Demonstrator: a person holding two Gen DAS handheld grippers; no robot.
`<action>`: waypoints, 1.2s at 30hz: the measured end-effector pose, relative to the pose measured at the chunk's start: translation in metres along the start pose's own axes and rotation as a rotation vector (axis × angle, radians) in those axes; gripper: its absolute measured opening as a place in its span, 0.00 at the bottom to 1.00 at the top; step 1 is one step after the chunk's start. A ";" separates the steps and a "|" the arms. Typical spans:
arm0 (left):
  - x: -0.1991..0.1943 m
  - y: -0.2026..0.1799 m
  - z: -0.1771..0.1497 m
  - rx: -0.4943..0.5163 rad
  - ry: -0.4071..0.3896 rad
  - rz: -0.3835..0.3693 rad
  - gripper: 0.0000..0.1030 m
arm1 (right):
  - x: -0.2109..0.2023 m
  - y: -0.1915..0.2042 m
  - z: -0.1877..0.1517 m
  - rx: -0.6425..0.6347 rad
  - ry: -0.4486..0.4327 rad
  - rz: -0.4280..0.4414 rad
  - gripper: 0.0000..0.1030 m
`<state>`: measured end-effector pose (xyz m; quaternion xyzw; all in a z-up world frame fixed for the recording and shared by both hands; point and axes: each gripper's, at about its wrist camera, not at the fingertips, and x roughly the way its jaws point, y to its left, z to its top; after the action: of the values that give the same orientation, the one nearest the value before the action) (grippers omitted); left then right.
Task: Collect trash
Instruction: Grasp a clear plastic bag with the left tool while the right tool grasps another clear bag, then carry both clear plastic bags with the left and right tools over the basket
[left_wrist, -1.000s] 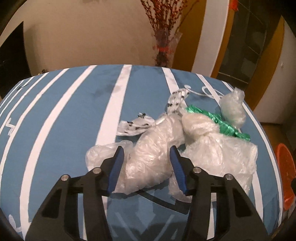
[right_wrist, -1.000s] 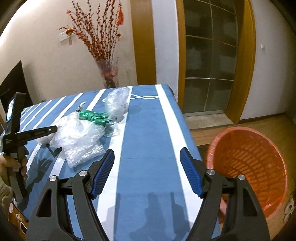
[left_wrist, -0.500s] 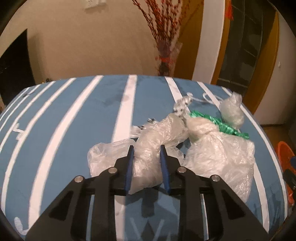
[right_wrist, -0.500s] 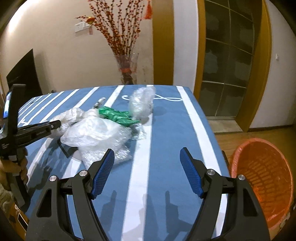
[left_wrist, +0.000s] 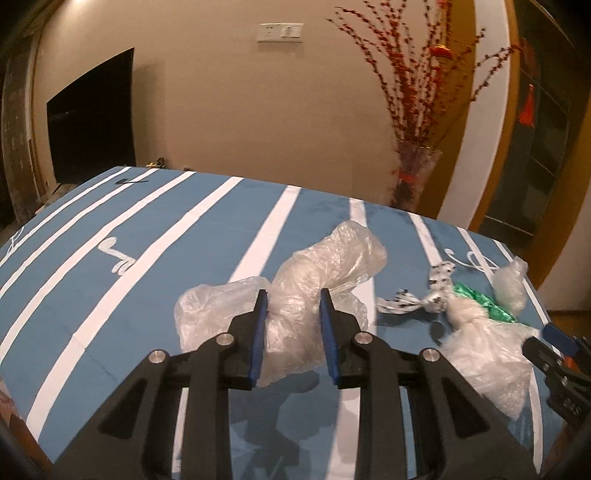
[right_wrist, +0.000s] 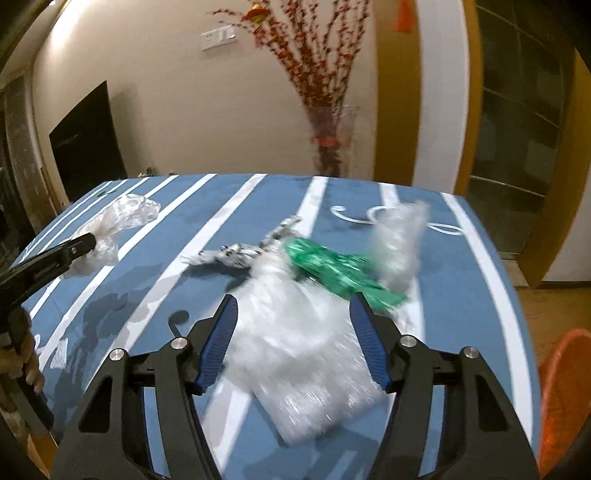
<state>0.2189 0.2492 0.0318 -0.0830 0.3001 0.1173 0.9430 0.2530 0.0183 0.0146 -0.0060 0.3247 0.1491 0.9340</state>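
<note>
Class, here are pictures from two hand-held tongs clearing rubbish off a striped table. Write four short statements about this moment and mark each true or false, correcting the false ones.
1. The left tongs are shut on a clear plastic bag. True.
2. The right tongs grip the green wrapper. False: they are open, over a white plastic bag.
3. An orange basket stands on the table. False: it is beside it, lower down.
4. The green wrapper lies on the table. True.
</note>
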 end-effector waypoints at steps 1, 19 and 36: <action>0.001 0.004 0.000 -0.006 0.003 0.004 0.27 | 0.006 0.002 0.003 0.000 0.008 0.003 0.58; 0.005 0.010 -0.008 -0.031 0.023 -0.035 0.27 | 0.019 0.011 -0.007 -0.030 0.066 0.009 0.02; -0.036 -0.061 -0.018 0.035 -0.001 -0.186 0.27 | -0.077 -0.037 -0.029 0.064 -0.078 -0.034 0.02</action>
<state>0.1970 0.1801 0.0439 -0.0938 0.2927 0.0238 0.9513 0.1883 -0.0417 0.0353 0.0242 0.2927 0.1226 0.9480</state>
